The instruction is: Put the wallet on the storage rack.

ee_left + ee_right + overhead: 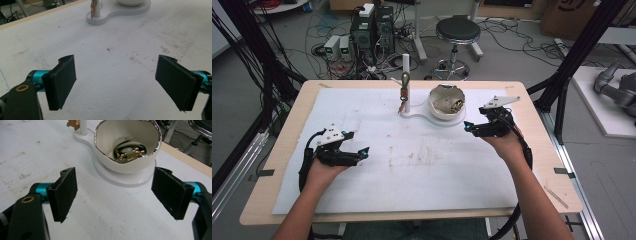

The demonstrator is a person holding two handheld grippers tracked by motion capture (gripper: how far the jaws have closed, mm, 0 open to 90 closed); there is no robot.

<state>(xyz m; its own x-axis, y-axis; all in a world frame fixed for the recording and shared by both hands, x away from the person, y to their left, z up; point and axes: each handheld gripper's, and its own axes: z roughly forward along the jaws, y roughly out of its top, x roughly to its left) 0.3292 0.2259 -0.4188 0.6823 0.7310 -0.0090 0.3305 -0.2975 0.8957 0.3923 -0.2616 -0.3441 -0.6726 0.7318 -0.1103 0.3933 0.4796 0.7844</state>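
Both your tongs hang wide open and empty, so you seem at the approach: the white egg-shaped ceramic bowl (127, 152) holding a gold chain (128, 154) sits just ahead of your right gripper (113, 195), your left gripper (116, 82) well apart over bare white table cover (112, 75)

This is a robotics or electronics lab rather than a home. On the bare grey floor (512, 55) behind the wooden table (277, 150) stand computer towers (373, 27) and small power boxes (337, 47) amid a tangle of loose cables (327, 30). A black round stool (457, 31) on a chrome base sits nearby. Black metal frame struts (579, 47) rise at the sides, and a grey robot arm (617, 87) lies on a white platform at right.
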